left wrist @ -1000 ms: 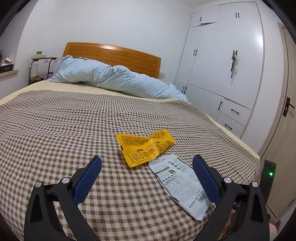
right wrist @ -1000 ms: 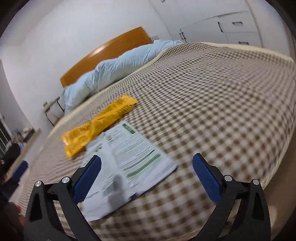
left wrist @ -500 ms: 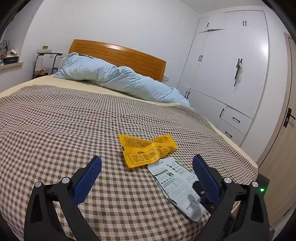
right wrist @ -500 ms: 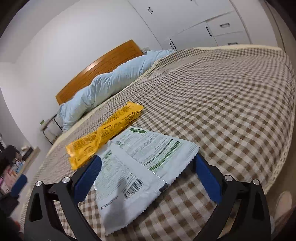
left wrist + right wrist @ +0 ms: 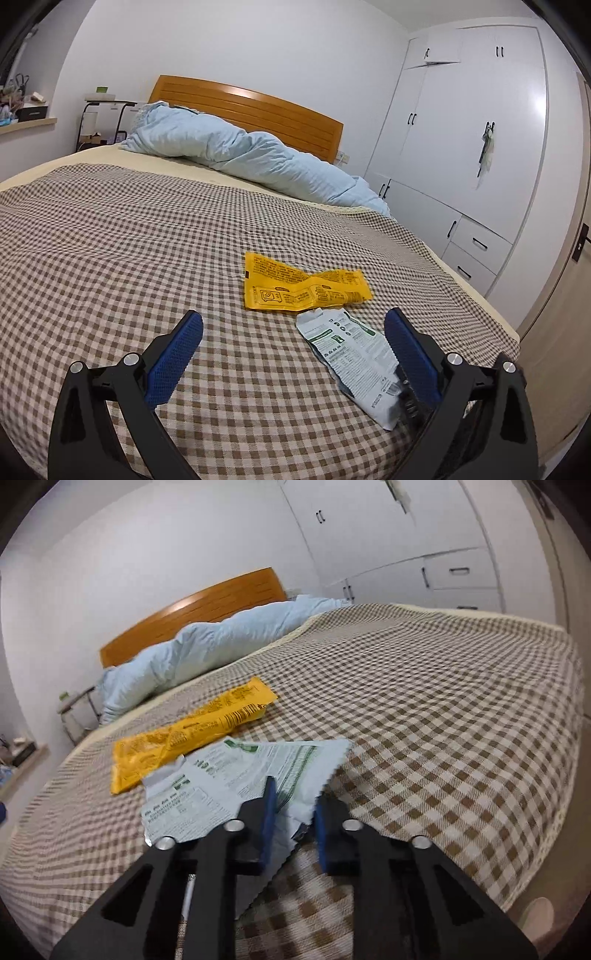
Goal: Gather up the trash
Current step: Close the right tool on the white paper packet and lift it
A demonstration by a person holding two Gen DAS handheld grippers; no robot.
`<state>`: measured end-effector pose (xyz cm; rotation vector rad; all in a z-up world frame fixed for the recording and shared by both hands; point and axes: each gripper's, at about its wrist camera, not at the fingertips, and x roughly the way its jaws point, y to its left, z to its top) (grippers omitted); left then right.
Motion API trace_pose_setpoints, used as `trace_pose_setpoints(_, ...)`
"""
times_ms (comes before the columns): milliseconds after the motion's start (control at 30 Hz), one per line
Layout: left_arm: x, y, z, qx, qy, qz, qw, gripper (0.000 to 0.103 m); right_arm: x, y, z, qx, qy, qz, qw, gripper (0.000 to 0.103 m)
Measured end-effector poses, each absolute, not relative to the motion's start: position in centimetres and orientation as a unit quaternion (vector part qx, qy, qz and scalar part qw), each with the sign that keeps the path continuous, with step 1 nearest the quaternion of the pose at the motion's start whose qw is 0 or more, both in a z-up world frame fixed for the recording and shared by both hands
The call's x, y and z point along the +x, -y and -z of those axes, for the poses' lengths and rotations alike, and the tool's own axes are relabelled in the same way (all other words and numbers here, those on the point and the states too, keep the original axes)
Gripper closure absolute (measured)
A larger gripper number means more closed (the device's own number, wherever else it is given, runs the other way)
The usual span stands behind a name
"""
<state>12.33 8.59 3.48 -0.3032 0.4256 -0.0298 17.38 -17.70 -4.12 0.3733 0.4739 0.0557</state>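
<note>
Two flat wrappers lie on the checked bedspread near the foot corner of the bed. The yellow wrapper is the farther one. The white wrapper with green print lies just in front of it. My right gripper is closing its jaws on the near edge of the white wrapper, and the foil is bunched between the blue pads. My left gripper hovers open over the bedspread, with nothing between its fingers; its right finger hides the white wrapper's near end.
A crumpled light blue duvet lies along the wooden headboard. White wardrobes with drawers stand to the right of the bed. A small shelf stands by the headboard. The bed edge drops off close by on the right.
My right gripper moved up to the white wrapper and its jaws went from wide open to nearly together on the wrapper's edge, crumpling it. The left gripper stayed open and hardly moved.
</note>
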Motion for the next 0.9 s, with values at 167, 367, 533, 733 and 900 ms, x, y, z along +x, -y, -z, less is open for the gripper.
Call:
trace_pose_setpoints(167,12.3,-8.9,-3.3,-0.149,-0.214,0.011,0.965,0.008,16.8,19.9,2.2,0.200,-0.206,-0.065,0.956,0.100)
trace_pose_setpoints(367,12.4,-8.7,-3.0,-0.143,-0.218,0.010,0.965,0.008,15.7,24.0,-1.5,0.222,-0.153,-0.081,0.960,0.101)
trace_pose_setpoints(533,12.6,-8.5,-2.7,-0.138,-0.223,0.008,0.965,0.008,14.8,26.7,-3.8,0.218,-0.110,-0.084,0.966,0.101)
trace_pose_setpoints(733,13.0,-8.1,-2.5,-0.132,-0.226,0.006,0.965,0.008,14.7,29.5,-6.4,0.210,-0.067,-0.087,0.972,0.101)
trace_pose_setpoints(900,13.5,-7.3,-2.4,-0.119,-0.230,0.007,0.966,0.008,15.6,31.5,-7.6,0.206,-0.048,-0.078,0.974,0.101)
